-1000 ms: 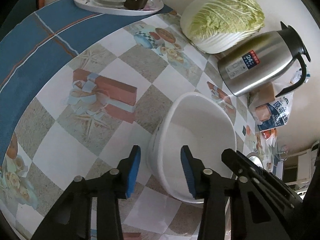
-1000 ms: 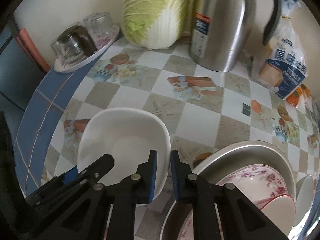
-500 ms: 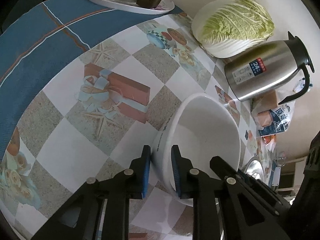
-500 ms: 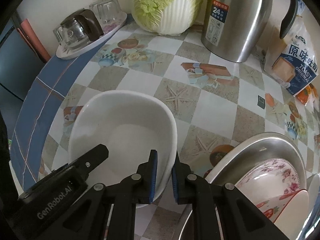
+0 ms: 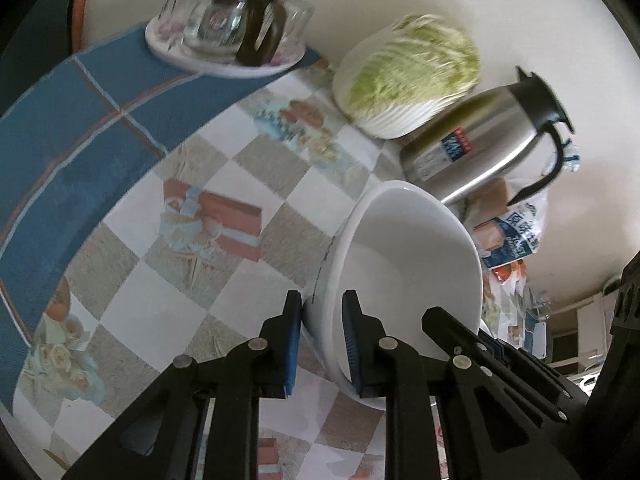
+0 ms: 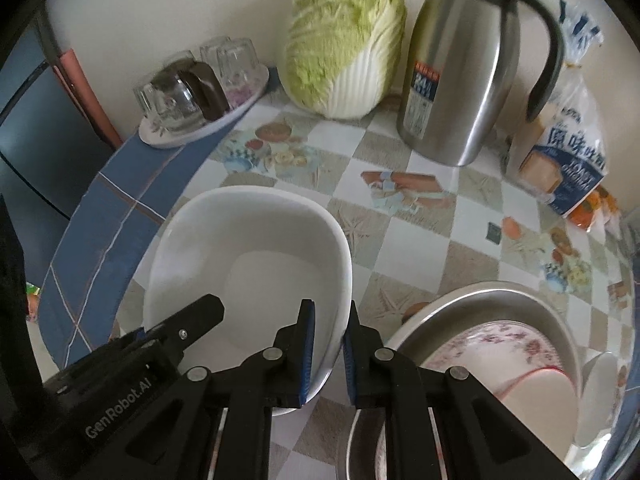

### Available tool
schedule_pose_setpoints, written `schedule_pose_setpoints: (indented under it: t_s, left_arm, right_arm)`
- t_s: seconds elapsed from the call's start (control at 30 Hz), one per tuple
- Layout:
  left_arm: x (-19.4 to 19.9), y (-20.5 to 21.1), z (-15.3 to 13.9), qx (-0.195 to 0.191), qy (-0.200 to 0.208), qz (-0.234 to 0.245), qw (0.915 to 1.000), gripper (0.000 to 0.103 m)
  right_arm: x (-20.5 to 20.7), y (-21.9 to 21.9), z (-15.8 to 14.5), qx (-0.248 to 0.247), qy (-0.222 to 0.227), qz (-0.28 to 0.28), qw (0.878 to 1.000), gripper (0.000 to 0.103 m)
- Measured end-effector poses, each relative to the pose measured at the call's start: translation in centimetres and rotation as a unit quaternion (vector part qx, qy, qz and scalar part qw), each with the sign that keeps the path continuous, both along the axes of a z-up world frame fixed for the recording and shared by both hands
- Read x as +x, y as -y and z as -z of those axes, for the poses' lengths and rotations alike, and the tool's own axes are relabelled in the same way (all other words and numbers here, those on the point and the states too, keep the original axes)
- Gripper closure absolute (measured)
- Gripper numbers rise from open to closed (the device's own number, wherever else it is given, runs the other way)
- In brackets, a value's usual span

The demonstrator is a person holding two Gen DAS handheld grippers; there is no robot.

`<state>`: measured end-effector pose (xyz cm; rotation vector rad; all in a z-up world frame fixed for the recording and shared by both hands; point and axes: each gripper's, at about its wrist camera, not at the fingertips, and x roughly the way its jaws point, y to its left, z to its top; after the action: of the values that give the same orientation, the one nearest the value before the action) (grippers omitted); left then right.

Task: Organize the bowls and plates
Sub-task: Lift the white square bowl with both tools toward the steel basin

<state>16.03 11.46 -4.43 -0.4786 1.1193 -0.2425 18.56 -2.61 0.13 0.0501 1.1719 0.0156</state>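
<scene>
The table (image 6: pixel 416 248) with its checkered picture cloth is lying under both grippers, and a blue strip is running along its far left edge.

A big metal basin (image 6: pixel 496 304) is sitting just to the right of the right gripper (image 6: pixel 327 354). A flowery bowl (image 6: pixel 500 344) is lying inside it, and something white with a red rim is resting on that bowl.

The white bowl (image 6: pixel 256 264) is sitting right in front of both grippers, over the table. In the left wrist view it is looking tilted, but I cannot tell if it is touching the cloth.

The right gripper is pinching the bowl's right rim, with one finger inside the bowl and one outside. The left gripper (image 5: pixel 320 340) is squeezing the bowl's left rim (image 5: pixel 328 280) the same way, and its black arm is showing at the lower left of the right wrist view.

Far ahead of the grippers, a shiny metal jug (image 6: pixel 460 80) with a black handle is standing by the wall. A green and white cabbage (image 6: pixel 344 40) is lying just left of it. A bag of bread (image 6: pixel 560 160) is leaning to the right of the jug.

Far ahead and to the left, a small plate (image 6: pixel 200 128) is holding upside-down glass cups (image 6: pixel 228 56) and one dark cup.
</scene>
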Motion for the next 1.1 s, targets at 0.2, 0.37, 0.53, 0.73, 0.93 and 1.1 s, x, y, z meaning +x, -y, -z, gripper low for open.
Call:
schedule_pose_setpoints:
  t_s: [0.2,0.37,0.53,0.73,0.93,1.1]
  left_arm:
    - [-1.2,0.6,-2.5,0.006,0.033,0.01,0.9994,0.082]
    - [-2.4,1.6,-4.3,0.012,0.057,0.025,0.998,0.082]
    - [-3.5,3.1,-5.5,0.024,0.076,0.044,0.9959,0.082]
    - [-4.7,4.9,-6.7,0.03,0.094,0.068,0.9928,0.082]
    - [-5.9,6.9,-7.9,0.044,0.112,0.092,0.9885,0.082]
    - [-6.7,9.1,-8.5,0.057,0.124,0.114,0.9841,0.082]
  right_arm:
    - [-2.0,0.7,-2.1,0.002,0.02,0.001,1.0,0.089]
    - [-3.7,1.8,-3.5,0.012,0.033,0.009,0.999,0.089]
    - [-5.2,2.9,-4.6,0.015,0.048,0.019,0.999,0.088]
    - [-7.1,4.8,-5.6,0.025,0.065,0.034,0.997,0.088]
    - [-9.0,6.9,-6.3,0.051,0.084,0.057,0.993,0.088]
    - [-10.6,9.1,-6.5,0.077,0.098,0.083,0.989,0.088]
